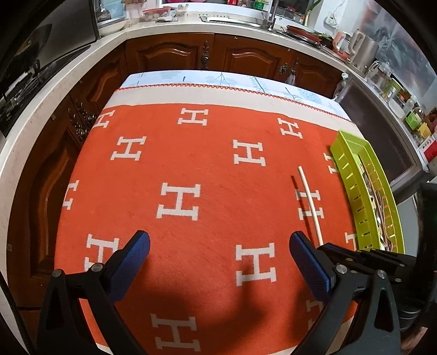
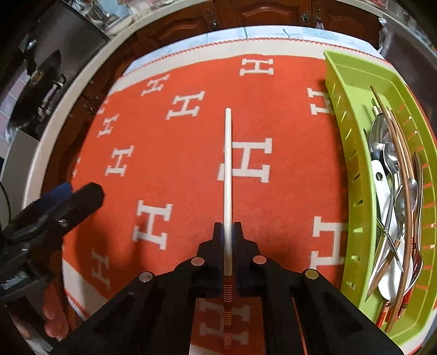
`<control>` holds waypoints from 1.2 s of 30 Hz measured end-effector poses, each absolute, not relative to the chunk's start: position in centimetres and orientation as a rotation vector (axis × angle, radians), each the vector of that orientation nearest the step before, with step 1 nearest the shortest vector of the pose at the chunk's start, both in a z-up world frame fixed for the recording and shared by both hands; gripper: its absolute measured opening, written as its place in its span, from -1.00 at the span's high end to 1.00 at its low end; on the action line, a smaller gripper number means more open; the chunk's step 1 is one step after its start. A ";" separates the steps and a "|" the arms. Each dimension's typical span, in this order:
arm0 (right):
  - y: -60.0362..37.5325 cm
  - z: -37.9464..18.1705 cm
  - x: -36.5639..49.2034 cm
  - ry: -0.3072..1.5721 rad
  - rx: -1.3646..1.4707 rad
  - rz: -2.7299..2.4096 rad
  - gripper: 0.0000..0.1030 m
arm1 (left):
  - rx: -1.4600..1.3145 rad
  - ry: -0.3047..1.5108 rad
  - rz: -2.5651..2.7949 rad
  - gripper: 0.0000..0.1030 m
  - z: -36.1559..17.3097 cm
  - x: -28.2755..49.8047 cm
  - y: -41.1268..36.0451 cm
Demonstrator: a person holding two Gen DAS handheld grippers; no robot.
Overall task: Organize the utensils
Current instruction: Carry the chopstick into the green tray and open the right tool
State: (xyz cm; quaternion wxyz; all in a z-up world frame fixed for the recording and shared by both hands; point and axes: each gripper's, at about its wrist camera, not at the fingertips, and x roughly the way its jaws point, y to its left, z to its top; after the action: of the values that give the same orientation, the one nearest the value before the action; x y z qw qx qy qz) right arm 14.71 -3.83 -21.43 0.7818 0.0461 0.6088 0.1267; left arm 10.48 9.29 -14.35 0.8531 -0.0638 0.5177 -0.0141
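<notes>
My right gripper (image 2: 228, 228) is shut on a white chopstick (image 2: 227, 174) with a red banded handle end; the stick points straight ahead over the orange cloth. The same chopstick shows in the left wrist view (image 1: 310, 203), with the right gripper (image 1: 355, 255) behind it. A green slotted tray (image 2: 352, 153) at the right holds several spoons, chopsticks and a white-handled utensil (image 2: 382, 188); it also shows in the left wrist view (image 1: 352, 174). My left gripper (image 1: 218, 254) is open and empty over the cloth; it shows at the left of the right wrist view (image 2: 65, 199).
The table carries an orange cloth with white H letters (image 1: 191, 169). Behind it run dark wood cabinets (image 1: 174, 54) and a white counter with a sink (image 1: 232, 20). A kettle and jars (image 1: 363, 50) stand at the right.
</notes>
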 end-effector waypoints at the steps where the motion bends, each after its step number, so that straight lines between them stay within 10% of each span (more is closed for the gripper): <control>1: -4.1 -20.8 14.4 1.301 0.111 0.283 0.90 | -0.132 1.089 -0.032 -0.96 -14.3 10.5 9.2; 23: -17.5 -7.9 10.1 1.043 0.232 0.213 0.89 | 0.041 0.993 -0.199 -0.98 -8.4 10.4 -4.7; 36: -22.5 -10.5 14.1 1.086 0.182 0.124 0.89 | 0.086 0.983 -0.152 -0.98 -8.4 13.1 -8.5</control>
State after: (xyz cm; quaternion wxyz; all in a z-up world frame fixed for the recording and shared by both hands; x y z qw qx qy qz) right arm 14.14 -22.46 -10.52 0.8505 0.0866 0.5155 0.0591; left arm 13.14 -8.46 -8.42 0.8780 0.0414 0.4713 -0.0728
